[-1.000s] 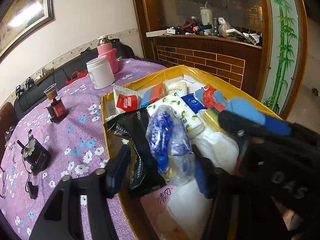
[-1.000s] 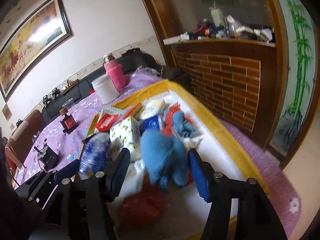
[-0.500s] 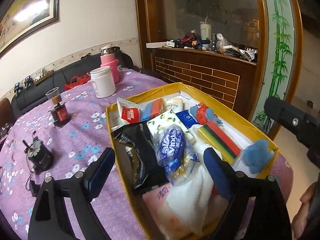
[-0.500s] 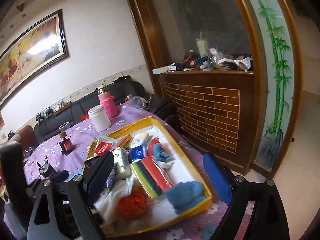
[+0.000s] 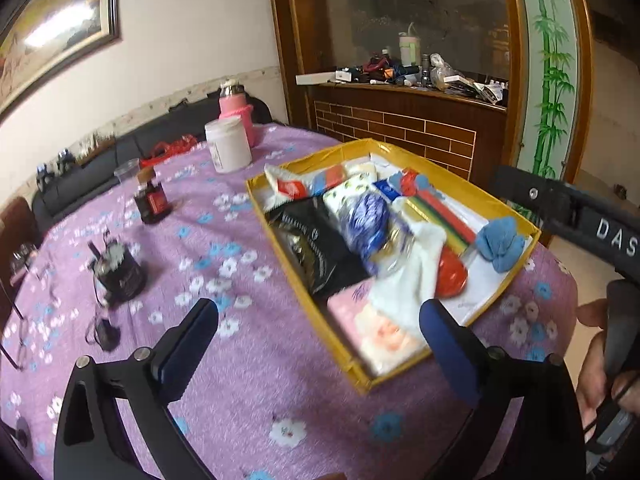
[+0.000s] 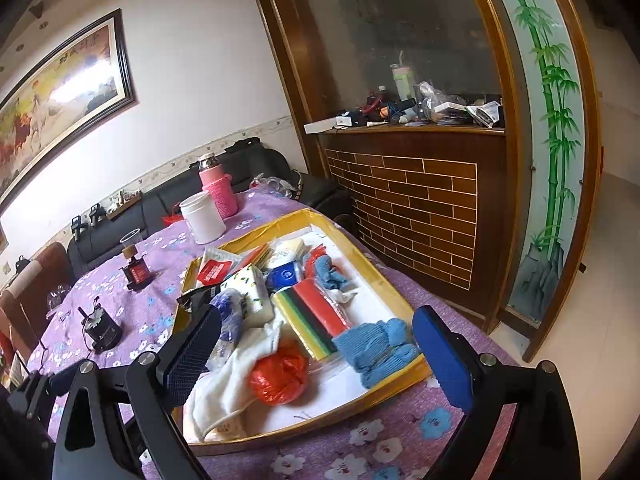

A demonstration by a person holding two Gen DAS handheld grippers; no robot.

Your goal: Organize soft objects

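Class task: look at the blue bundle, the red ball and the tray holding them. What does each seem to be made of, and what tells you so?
Blue bundle: knitted fabric, probably wool or acrylic; ribbed, matte, slumped.
Red ball: thin plastic film, likely a crumpled bag; glossy creases.
Tray: seemingly cardboard with shiny gold facing; flat, folded walls.

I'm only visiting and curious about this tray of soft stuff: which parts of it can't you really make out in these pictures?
- Pink pack, left view: blurred, print unreadable.
- Black packet, left view: blurred; right view, mostly behind the right claw.
- Items at the yellow tray's far end: too small to identify.
- White cloth, right view: partly under the red bag.
- What lies underneath the pile: hidden.
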